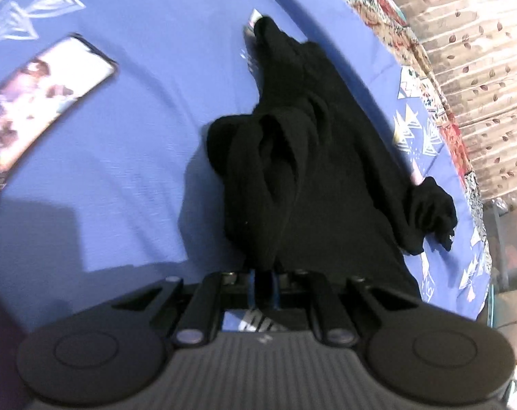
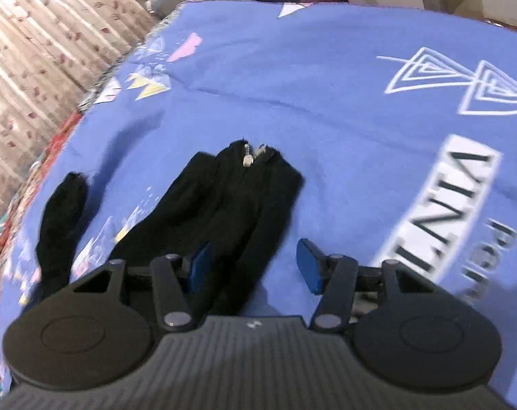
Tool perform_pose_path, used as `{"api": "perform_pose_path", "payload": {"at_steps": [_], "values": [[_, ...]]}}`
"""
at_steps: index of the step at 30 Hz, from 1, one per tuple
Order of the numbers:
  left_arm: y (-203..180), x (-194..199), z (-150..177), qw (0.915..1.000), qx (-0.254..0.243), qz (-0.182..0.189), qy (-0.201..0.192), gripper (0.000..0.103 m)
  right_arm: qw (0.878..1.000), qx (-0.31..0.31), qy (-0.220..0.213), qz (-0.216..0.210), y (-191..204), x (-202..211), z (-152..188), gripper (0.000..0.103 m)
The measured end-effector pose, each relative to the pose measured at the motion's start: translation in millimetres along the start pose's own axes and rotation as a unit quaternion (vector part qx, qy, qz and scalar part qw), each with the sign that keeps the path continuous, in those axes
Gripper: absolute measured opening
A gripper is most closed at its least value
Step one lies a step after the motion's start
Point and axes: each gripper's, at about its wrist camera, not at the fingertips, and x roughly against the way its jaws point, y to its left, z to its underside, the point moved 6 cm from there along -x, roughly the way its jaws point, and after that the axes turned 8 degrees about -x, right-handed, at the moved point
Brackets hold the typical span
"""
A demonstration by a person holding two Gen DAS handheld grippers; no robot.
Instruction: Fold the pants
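Left wrist: pants [image 1: 303, 171] near bedsheet [image 1: 122, 119] edge.

What you can't make out from either wrist camera

Your left gripper [image 1: 263, 285] has its fingertips buried under the black pants [image 1: 303, 157], so you can't see the pads. The phone [image 1: 43, 99] is smeared by blur and cut off at the left edge; its screen is unreadable. In the right view, the printed lettering [image 2: 443, 212] on the blue sheet [image 2: 292, 78] runs off the right edge, and the pants' near end hides behind your right gripper [image 2: 255, 266].
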Motion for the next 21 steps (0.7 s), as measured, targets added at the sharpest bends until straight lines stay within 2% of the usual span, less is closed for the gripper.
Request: {"api": "perform_pose_path", "payload": {"at_steps": [1,3,7,10,11,12,13,14,15,16,17,19,21], "values": [[2,1,-2,1.0,0.001,0.0,0.002,0.008,1.0,0.008,-0.003,0.006,7,-4,2,0.009],[3,13,1,1.0,0.0,0.003,0.005,0.008,1.0,0.008,-0.001,0.019,8,5,1,0.008],[-2,33,9,0.9998,-0.018,0.001,0.01,0.008,0.997,0.006,-0.069,-0.023,9,73,-11,0.008],[7,42,19,0.9992,-0.037,-0.006,0.015,0.01,0.993,0.035,-0.109,-0.019,-6,127,-10,0.008],[12,39,26,0.9987,-0.043,-0.015,0.021,0.013,0.993,0.042,-0.112,-0.012,-14,129,-13,0.008],[17,35,31,0.9976,-0.054,-0.032,0.03,0.018,0.992,0.052,-0.111,0.002,-23,134,-10,0.008],[27,32,39,0.9949,-0.069,-0.06,0.042,0.028,0.992,0.066,-0.101,0.024,-32,133,-5,0.011],[36,30,43,0.9906,-0.082,-0.095,0.055,0.032,0.992,0.08,-0.081,0.048,-41,125,-4,0.013],[44,32,43,0.9895,-0.082,-0.105,0.056,0.033,0.992,0.084,-0.064,0.07,-54,123,4,0.02],[50,39,41,0.9912,-0.074,-0.1,0.045,0.033,0.991,0.074,-0.056,0.092,-66,121,8,0.037],[57,49,32,0.994,-0.059,-0.09,0.022,0.034,0.99,0.055,-0.062,0.111,-78,126,9,0.041],[65,71,1,0.9946,-0.038,-0.089,-0.039,0.04,0.986,0.024,-0.096,0.13,-92,144,3,0.041],[60,80,-32,0.9906,-0.046,-0.094,-0.088,0.04,0.982,0.013,-0.135,0.132,-86,159,-11,0.041]]}}
